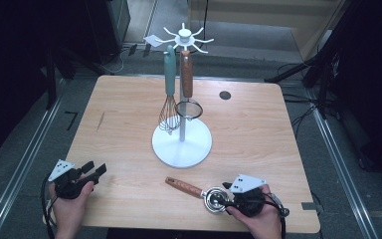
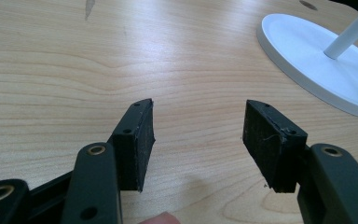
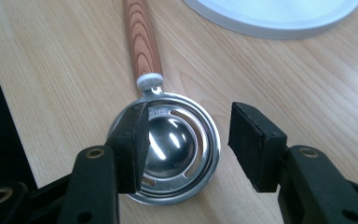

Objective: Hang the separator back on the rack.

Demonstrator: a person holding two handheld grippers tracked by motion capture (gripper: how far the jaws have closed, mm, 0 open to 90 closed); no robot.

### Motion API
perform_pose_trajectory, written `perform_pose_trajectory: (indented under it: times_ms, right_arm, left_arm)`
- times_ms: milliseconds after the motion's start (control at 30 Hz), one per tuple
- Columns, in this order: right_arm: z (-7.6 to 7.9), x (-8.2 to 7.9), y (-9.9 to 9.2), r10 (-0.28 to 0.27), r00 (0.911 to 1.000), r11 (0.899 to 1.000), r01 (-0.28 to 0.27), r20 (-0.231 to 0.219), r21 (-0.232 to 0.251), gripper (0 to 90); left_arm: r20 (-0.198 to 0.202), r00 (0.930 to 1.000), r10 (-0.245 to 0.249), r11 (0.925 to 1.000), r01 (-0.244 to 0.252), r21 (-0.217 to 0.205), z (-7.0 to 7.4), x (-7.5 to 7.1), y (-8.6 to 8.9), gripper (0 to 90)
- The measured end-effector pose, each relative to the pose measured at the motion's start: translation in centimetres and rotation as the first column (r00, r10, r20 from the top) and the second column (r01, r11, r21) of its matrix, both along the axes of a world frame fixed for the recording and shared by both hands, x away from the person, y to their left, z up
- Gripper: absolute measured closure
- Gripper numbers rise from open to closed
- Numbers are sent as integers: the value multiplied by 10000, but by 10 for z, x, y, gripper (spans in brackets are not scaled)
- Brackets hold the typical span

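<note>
An egg separator (image 1: 199, 191) with a wooden handle (image 3: 142, 42) and a slotted steel bowl (image 3: 172, 144) lies flat near the table's front edge. My right gripper (image 3: 189, 140) hovers just above the bowl with its jaws open, one jaw over the bowl's rim and the other off to the side. In the high view the right gripper (image 1: 225, 195) points left at the bowl. The left gripper (image 1: 95, 169) rests at the front left, open, with bare wood between its jaws (image 2: 198, 135). A white utensil stand (image 1: 181, 144) holds a teal-handled whisk (image 1: 169, 99) and a wooden-handled strainer (image 1: 188, 107).
The stand's round white base (image 2: 317, 60) sits mid-table, its edge showing in the right gripper view (image 3: 270, 18). A dark round grommet (image 1: 225, 94) marks the wooden table (image 1: 129, 109) at the back right. Dark floor and metal rails flank the table.
</note>
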State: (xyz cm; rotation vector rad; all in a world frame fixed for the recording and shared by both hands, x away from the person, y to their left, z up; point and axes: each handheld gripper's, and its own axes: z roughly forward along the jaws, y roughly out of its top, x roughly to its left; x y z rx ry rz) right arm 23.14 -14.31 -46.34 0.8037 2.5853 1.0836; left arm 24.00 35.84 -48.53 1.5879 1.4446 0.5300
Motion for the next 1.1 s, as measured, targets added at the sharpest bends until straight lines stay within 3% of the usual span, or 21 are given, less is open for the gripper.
perform_pose_trajectory:
  times_ms: [233, 433, 600, 800, 1100]
  right_arm:
    - [13, 5, 12, 304, 9995, 9979, -297, 123, -577, 512]
    - [17, 14, 24, 570, 9976, 9949, -599, -383, -811, 530]
    - [19, 21, 37, 854, 9940, 9890, -929, -682, -1154, 534]
    - [18, 30, 53, 1271, 9828, 9773, -1472, -1340, -1525, 561]
    - [13, 39, 71, 1527, 9660, 9578, -1967, -2088, -2096, 594]
  left_arm:
    - [100, 9999, -21, 9999, 20, 158, 0, 0, -2, 402]
    - [157, 9998, -85, 9992, 78, 405, 1, -1, -5, 336]
    - [135, 9997, -179, 9954, 166, 940, 1, -1, -10, 257]
    - [91, 9998, -152, 9926, 140, 1206, 1, -1, -11, 163]
    - [89, 9999, -137, 9918, 125, 1273, 1, -1, -11, 145]
